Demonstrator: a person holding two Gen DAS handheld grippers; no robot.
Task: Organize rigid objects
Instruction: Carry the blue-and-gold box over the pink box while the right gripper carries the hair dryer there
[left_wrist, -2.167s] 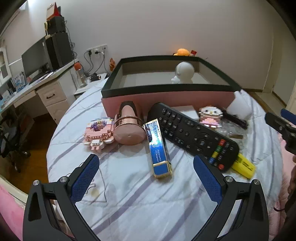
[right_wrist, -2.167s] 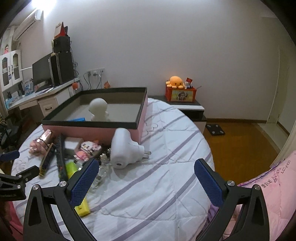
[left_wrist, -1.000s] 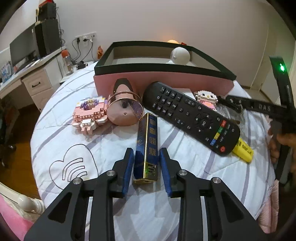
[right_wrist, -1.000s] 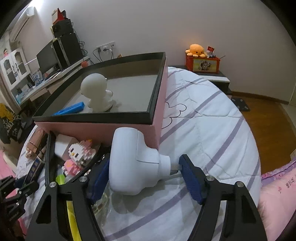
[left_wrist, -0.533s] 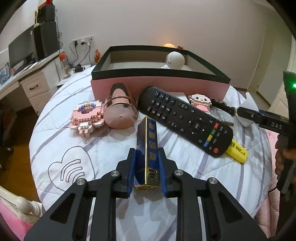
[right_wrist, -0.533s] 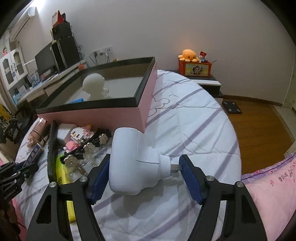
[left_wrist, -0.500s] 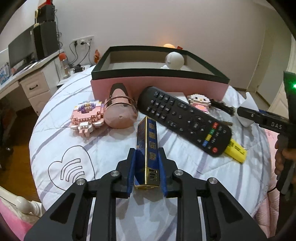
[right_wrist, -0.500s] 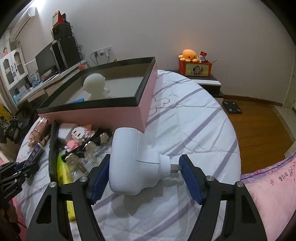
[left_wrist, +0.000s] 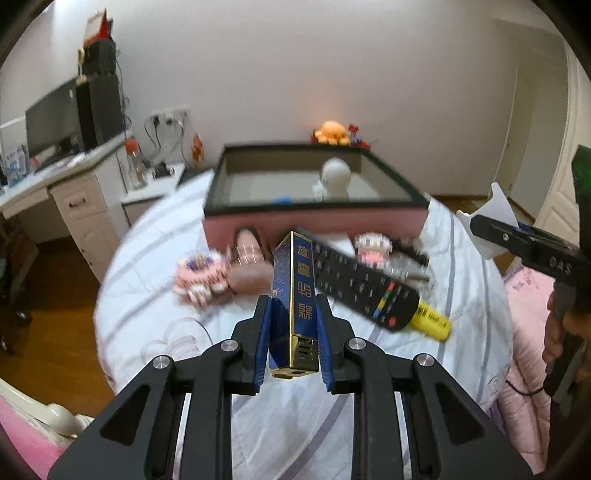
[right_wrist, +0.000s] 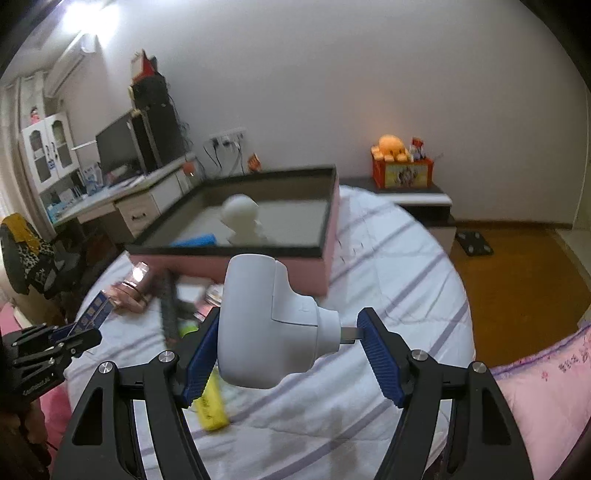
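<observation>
While both grippers are raised above the bed (left_wrist: 155, 295), each is seen clamped on an object. With the pink box (left_wrist: 314, 221) taken as landmark, the following is recorded from left to right.

Left wrist view: a pink brick figure (left_wrist: 199, 277) and a rose-coloured flask (left_wrist: 247, 258) are found on the bedspread in front of the box's near wall, toward its left end. The left gripper (left_wrist: 293, 343) is closed on the near end of a blue-and-gold box (left_wrist: 295, 295), which is lifted off the bedspread and points toward the pink box. A black remote (left_wrist: 362, 288) is laid diagonally in front of the box's near wall, with a yellow marker (left_wrist: 432, 319) beside its lower end. A white figurine (left_wrist: 334, 179) is seen standing inside the pink box, toward its far right.

Right wrist view: the left gripper is visible at lower left of the pink box. The right gripper (right_wrist: 288, 350) is closed around a white plug adapter (right_wrist: 266, 325), held before the box's near right corner; one pad is pressed against its body, the other against its metal prong.
</observation>
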